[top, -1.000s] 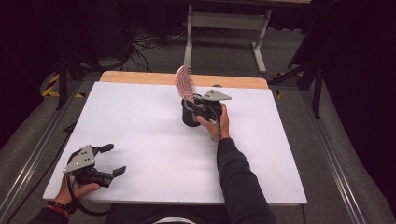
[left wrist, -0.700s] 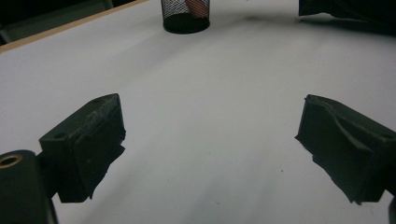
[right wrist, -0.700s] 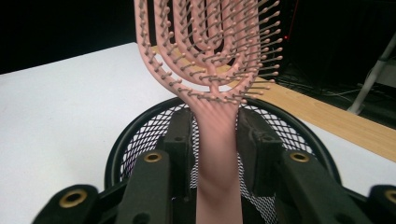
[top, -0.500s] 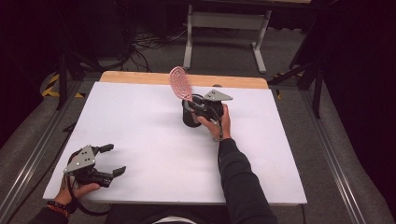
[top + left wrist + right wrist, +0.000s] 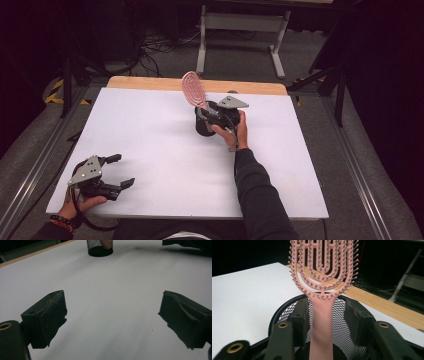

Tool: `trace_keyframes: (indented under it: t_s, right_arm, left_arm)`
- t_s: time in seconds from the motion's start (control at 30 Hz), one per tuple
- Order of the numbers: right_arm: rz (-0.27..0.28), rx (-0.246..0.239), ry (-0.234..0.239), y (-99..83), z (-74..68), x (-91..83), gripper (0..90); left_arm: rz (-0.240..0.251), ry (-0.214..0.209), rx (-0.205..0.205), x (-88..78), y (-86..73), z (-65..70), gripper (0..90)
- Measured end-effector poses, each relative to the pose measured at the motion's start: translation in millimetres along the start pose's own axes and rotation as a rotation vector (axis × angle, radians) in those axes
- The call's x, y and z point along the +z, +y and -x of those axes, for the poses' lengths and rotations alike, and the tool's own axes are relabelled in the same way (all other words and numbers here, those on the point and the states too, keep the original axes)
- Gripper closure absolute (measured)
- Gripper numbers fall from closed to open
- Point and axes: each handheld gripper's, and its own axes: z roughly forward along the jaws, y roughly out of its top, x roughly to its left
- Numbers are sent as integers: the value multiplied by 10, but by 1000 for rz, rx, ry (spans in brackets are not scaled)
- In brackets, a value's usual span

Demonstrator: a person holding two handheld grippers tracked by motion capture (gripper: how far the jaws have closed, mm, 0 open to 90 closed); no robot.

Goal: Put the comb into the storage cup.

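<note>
1. Hairbrush (image 5: pixel 323 285) stands with its handle down in the black mesh cup (image 5: pixel 204 121), its pink oval head leaning up and toward the far-left of the tabletop (image 5: pixel 150 130) in the high view.
2. Your right gripper (image 5: pixel 327 315) has its jaws on either side of the brush handle; in the right gripper view a little mesh shows between each jaw and the handle, so I cannot tell whether they actually press it.
3. That same view gives you detail the high view lacks: the head is an open frame of curved, branching ribs studded with short ball-tipped bristles, and the handle is smooth, matte pink plastic.
4. The cup's wall is a fine wire mesh with a solid round rim, seen close in the right gripper view and as a small dark cylinder (image 5: pixel 99 247) far off in the left gripper view.
5. Your left gripper (image 5: pixel 107 172) sits near the front-left corner of the tabletop, well apart from the cup, held in your left hand (image 5: pixel 82 204).
6. Its jaws stand wide apart with nothing between them; the left gripper view shows their black pads with ragged, torn-looking edges (image 5: pixel 51 320).
7. The tabletop is a plain white sheet, with a strip of light wood (image 5: pixel 150 83) along its far edge.
8. Your right hand (image 5: pixel 239 131) grips its tool just beside the cup, a dark sleeve running back toward you.
</note>
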Motion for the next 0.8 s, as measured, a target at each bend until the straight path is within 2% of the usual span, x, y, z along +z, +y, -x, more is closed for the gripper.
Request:
trace_keyframes:
  t_s: [0.17, 0.37, 0.47, 0.63, 0.73, 0.8]
  right_arm:
    - [15, -5, 0, 36, -15, -37, 531]
    - [23, -8, -13, 60, -20, -71, 481]
    - [25, -7, -20, 78, -20, -104, 420]
    - [35, -11, -23, 122, -38, -155, 393]
    - [28, -34, -29, 147, -60, -174, 378]
    - [31, -30, -26, 155, -67, -185, 364]
  left_arm:
    - [-3, 6, 5, 1, 6, 7, 81]
    - [-1, 8, 7, -2, 7, 5, 80]
    - [-1, 10, 8, -1, 10, 5, 80]
    - [-2, 11, 9, 2, 11, 4, 80]
    - [-2, 10, 10, 3, 14, 7, 79]
    - [-2, 11, 10, 3, 13, 7, 79]
